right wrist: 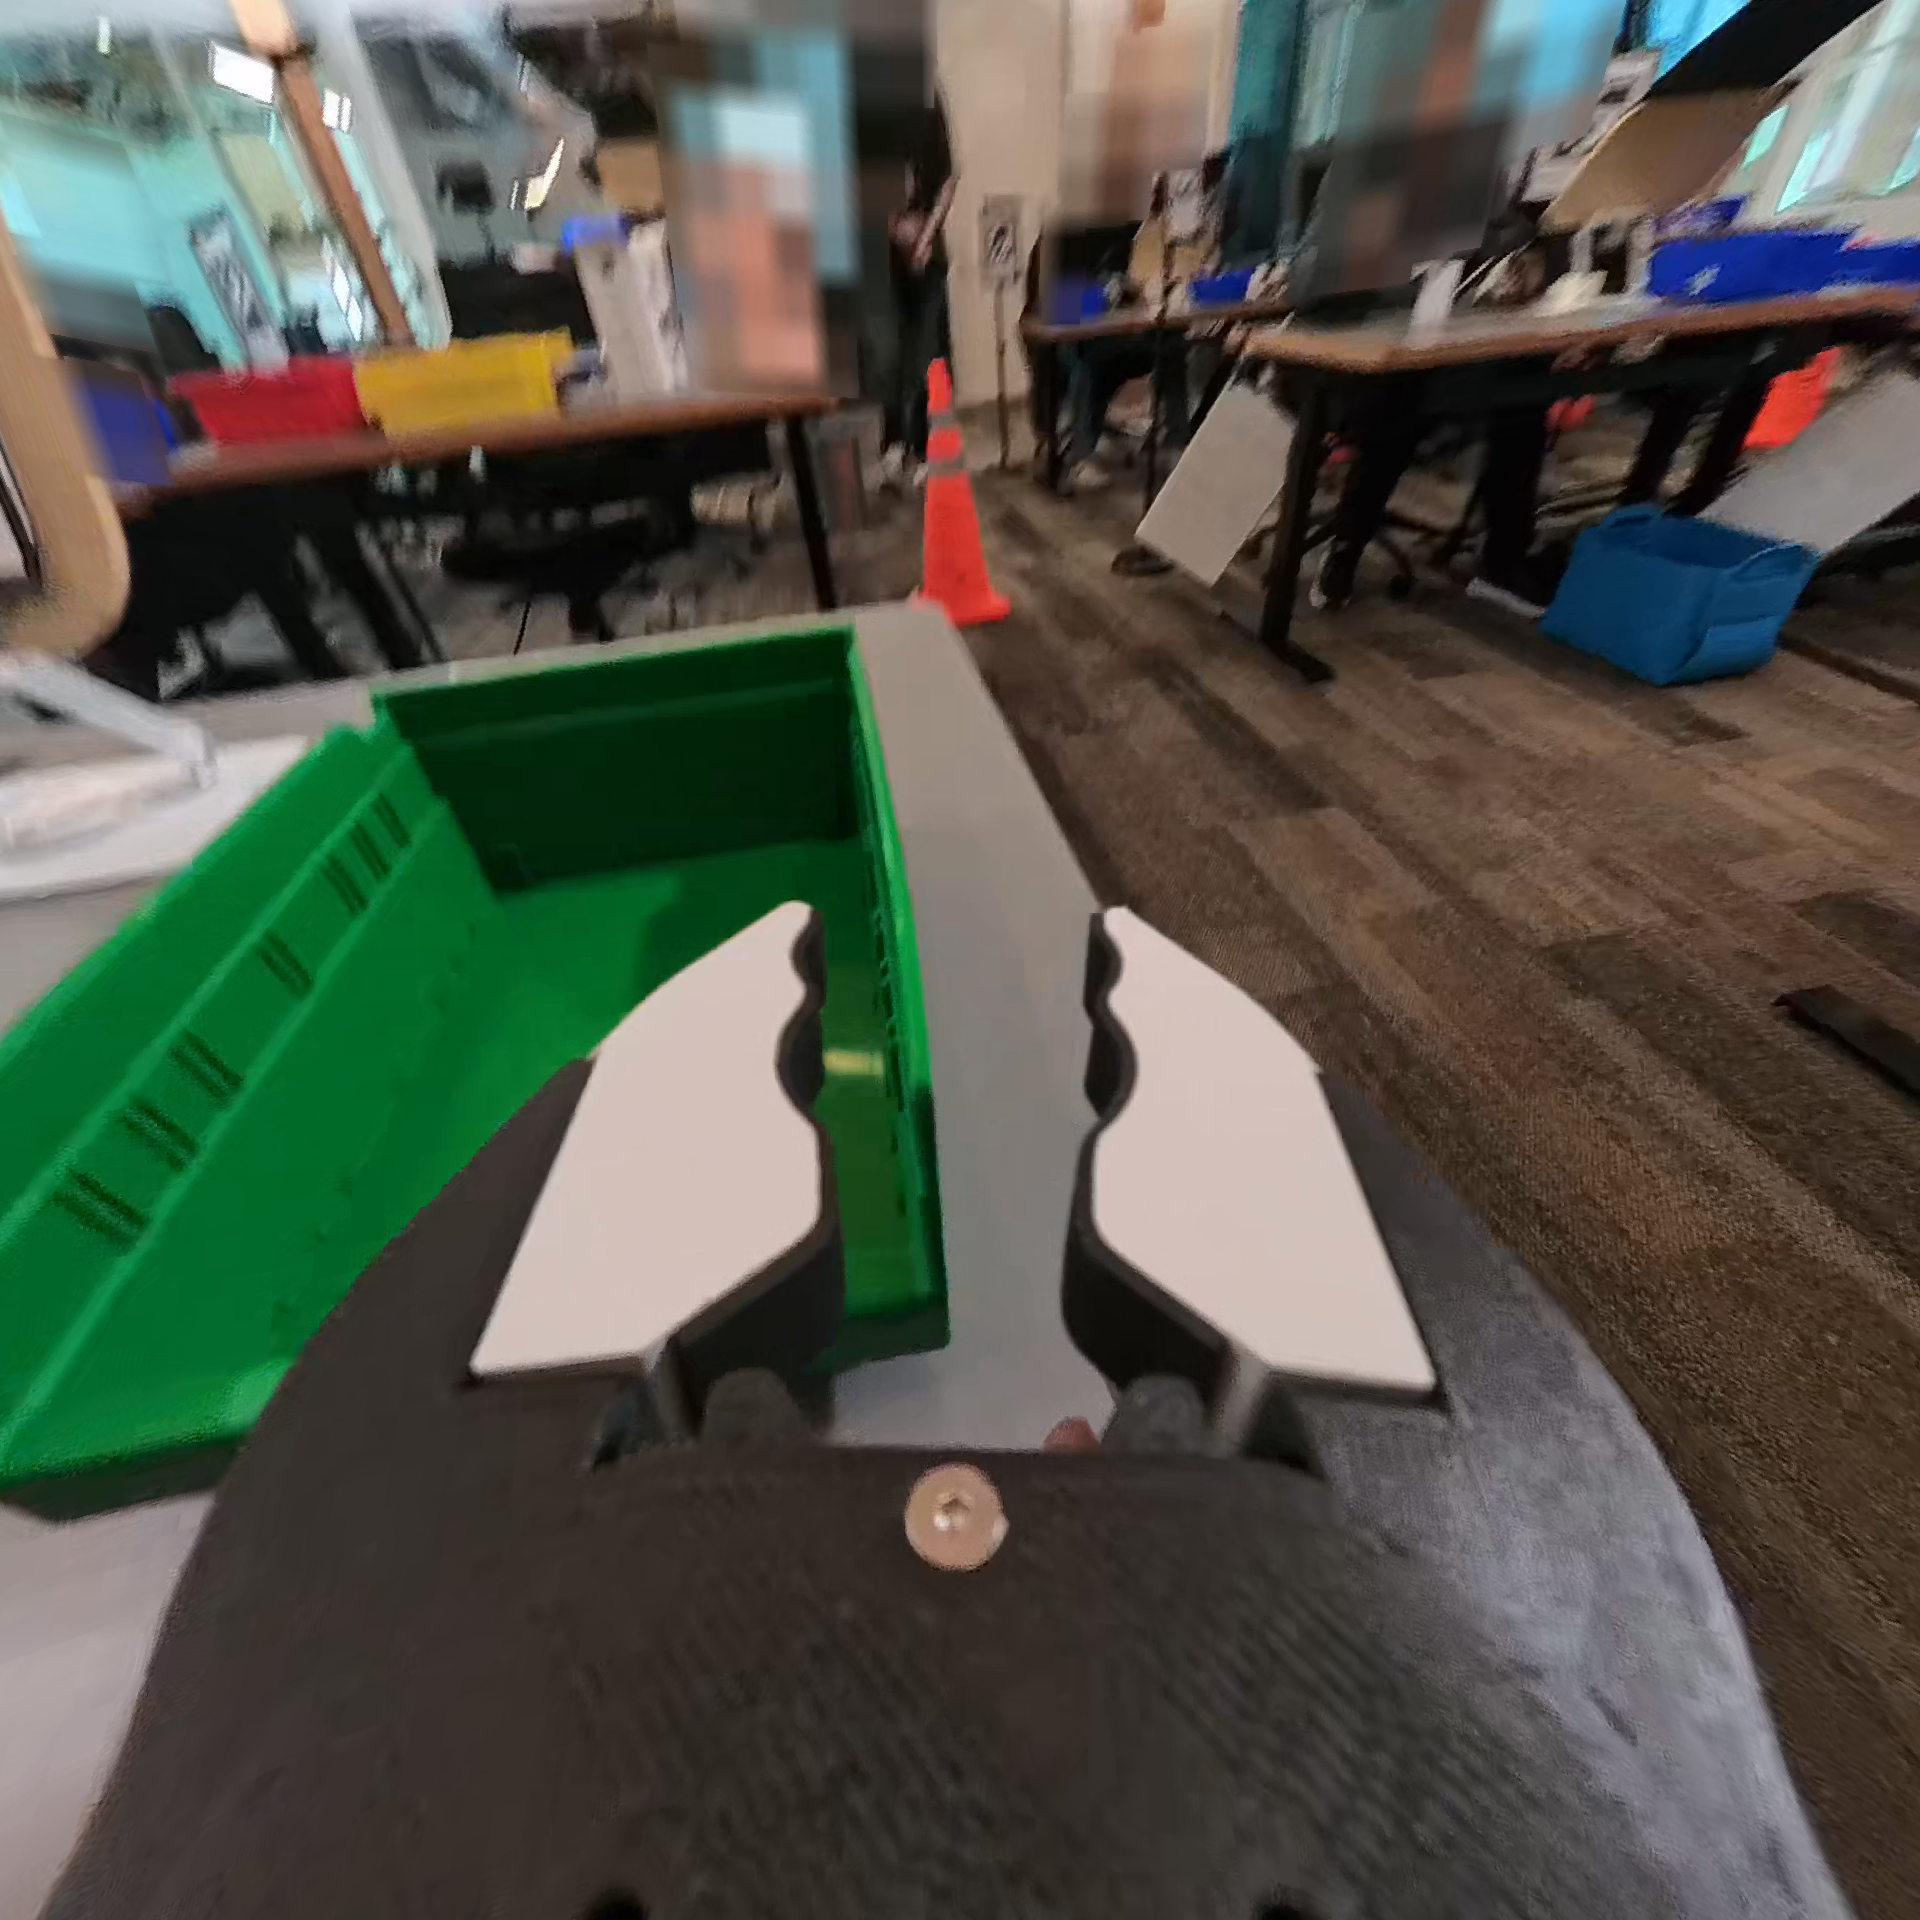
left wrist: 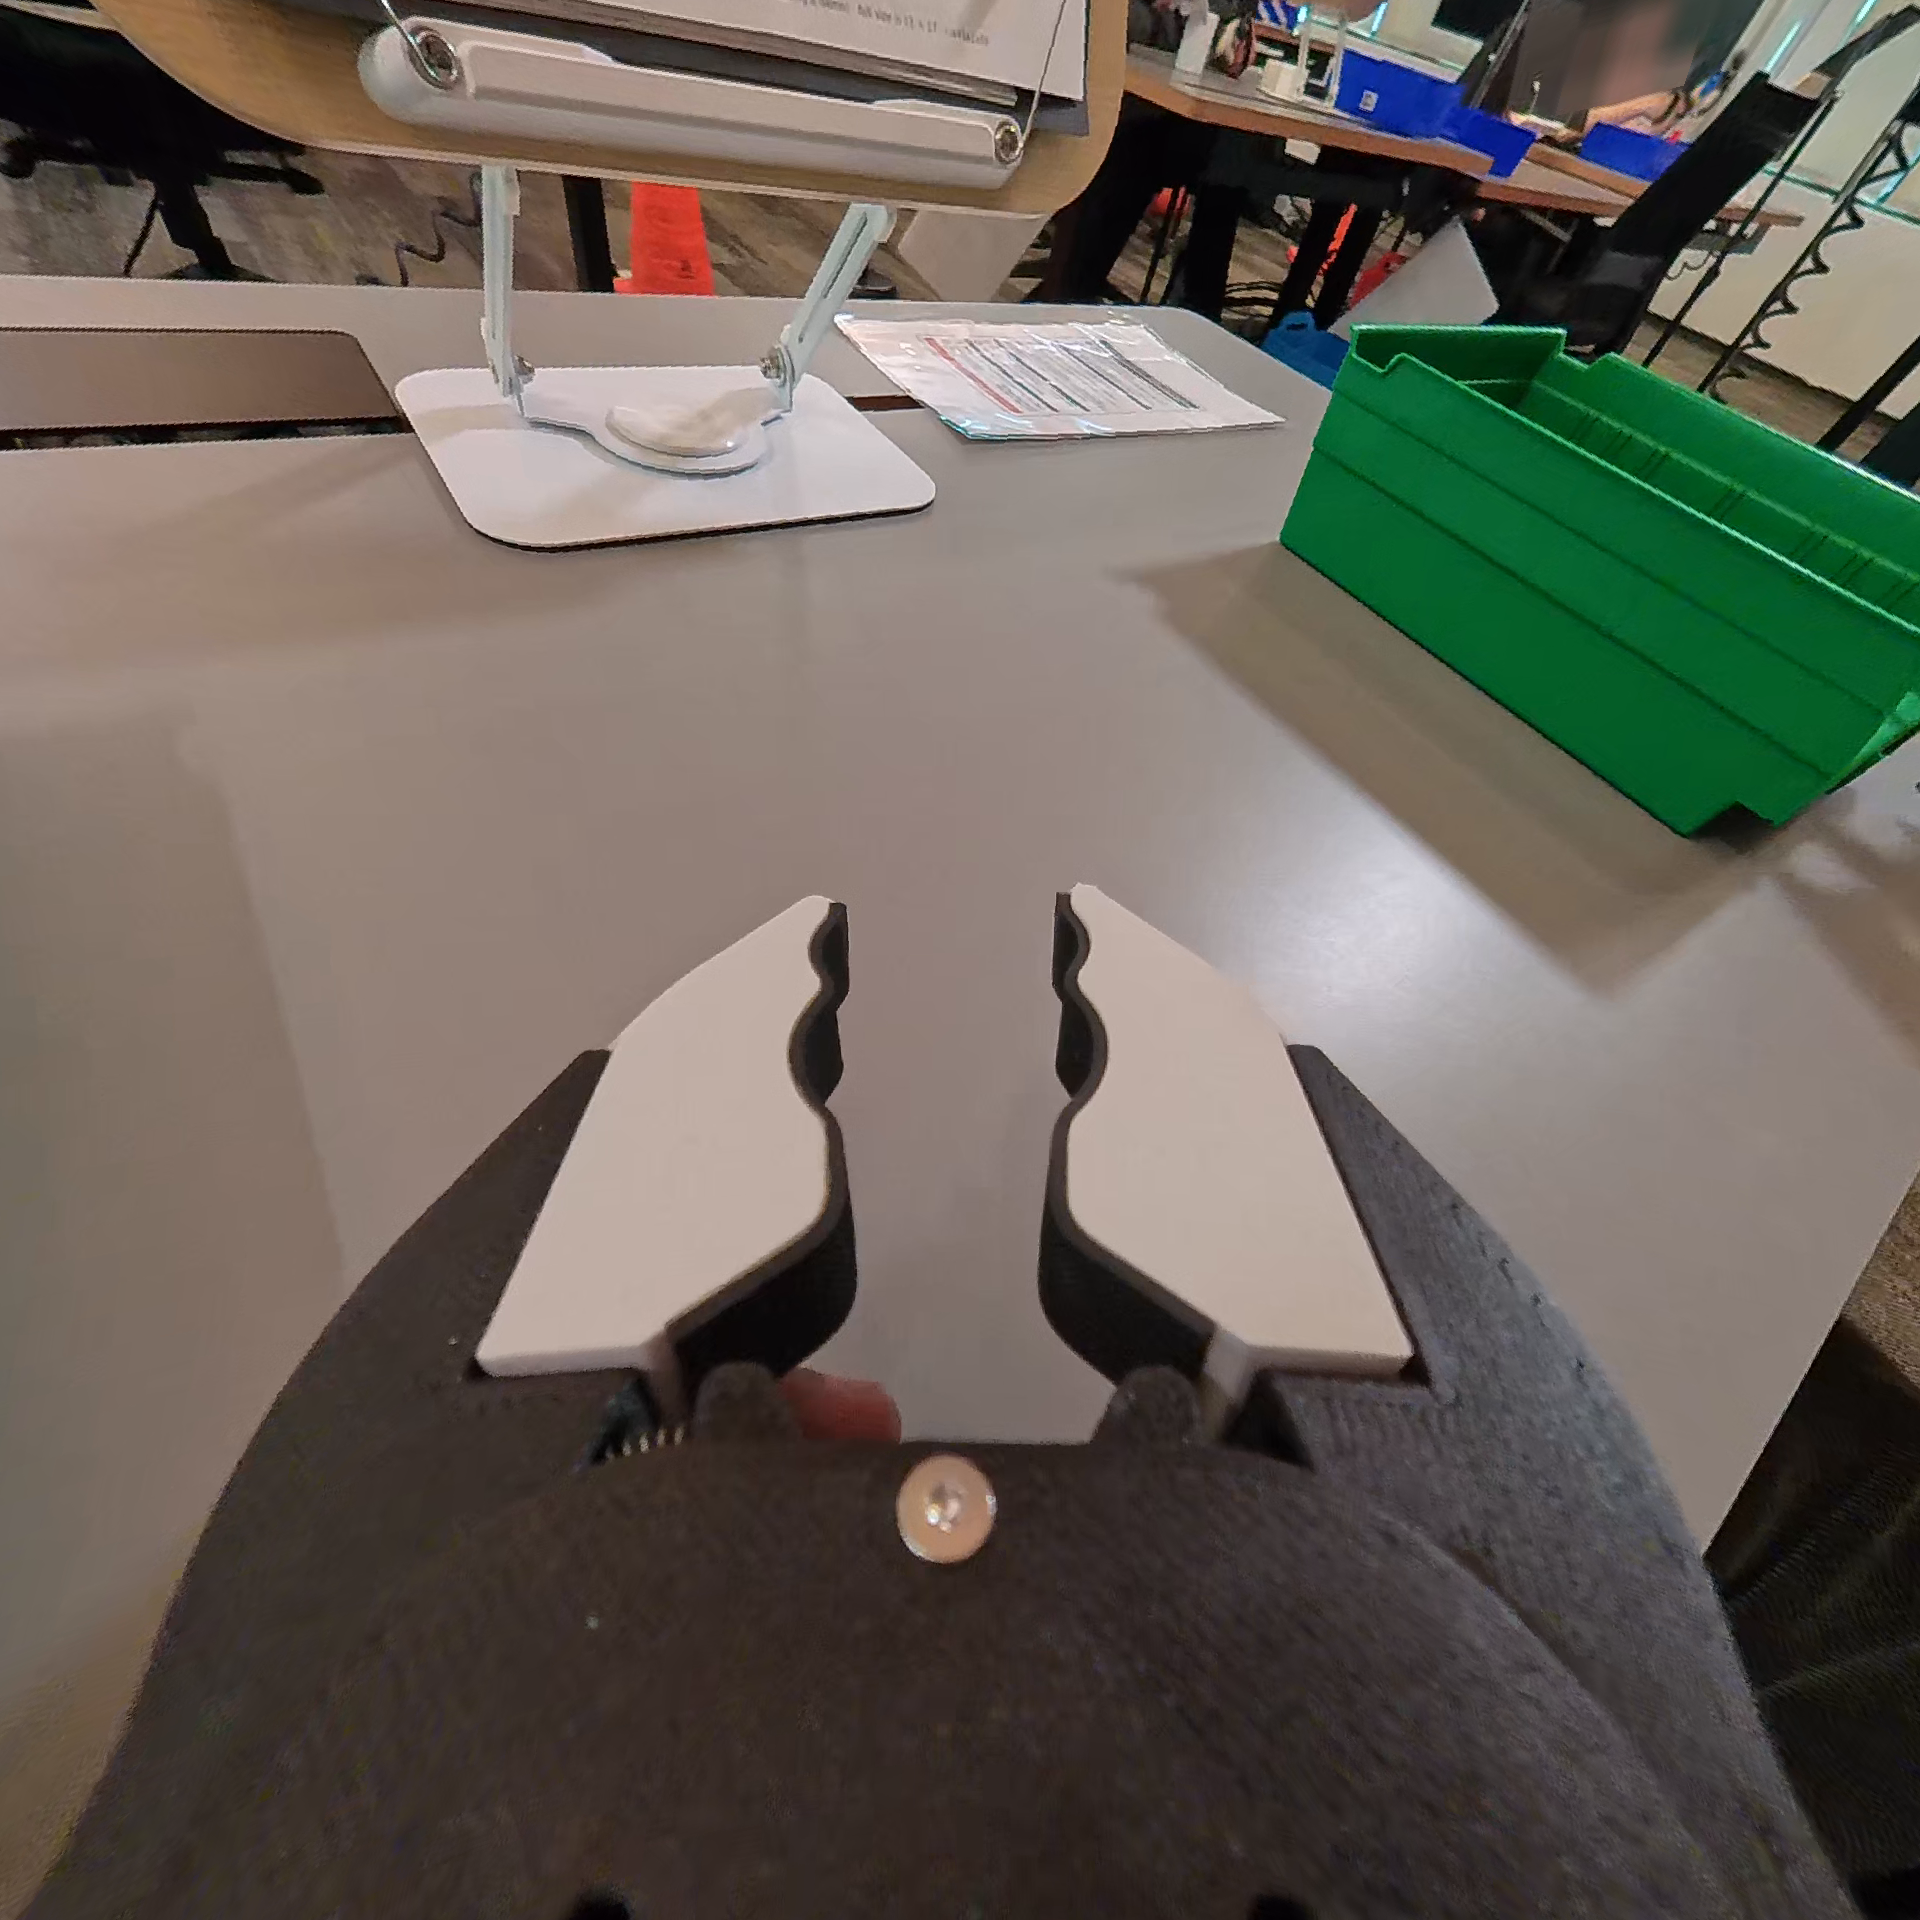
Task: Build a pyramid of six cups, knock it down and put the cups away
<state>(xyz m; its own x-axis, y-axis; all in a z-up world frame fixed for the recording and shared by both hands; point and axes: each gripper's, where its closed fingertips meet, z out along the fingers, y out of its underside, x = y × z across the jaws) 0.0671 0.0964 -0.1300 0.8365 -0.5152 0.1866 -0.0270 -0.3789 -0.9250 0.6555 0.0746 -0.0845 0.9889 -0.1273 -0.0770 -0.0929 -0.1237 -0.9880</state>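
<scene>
The left gripper (left wrist: 951, 904) hangs with jaws parted and nothing between them, over bare grey desk (left wrist: 623, 727), well short of the white stand base (left wrist: 665, 457). The right gripper (right wrist: 951, 920), likewise spread and empty, hovers above the green bin's (right wrist: 260, 1018) right wall near the desk's right edge; dipping there, a fingertip could catch the wall and nudge the bin toward that edge.

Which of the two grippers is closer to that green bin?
The right. The right gripper hangs open over the near right wall of the green bin. The left gripper, also open, is above bare table, with the bin off to its right.
</scene>
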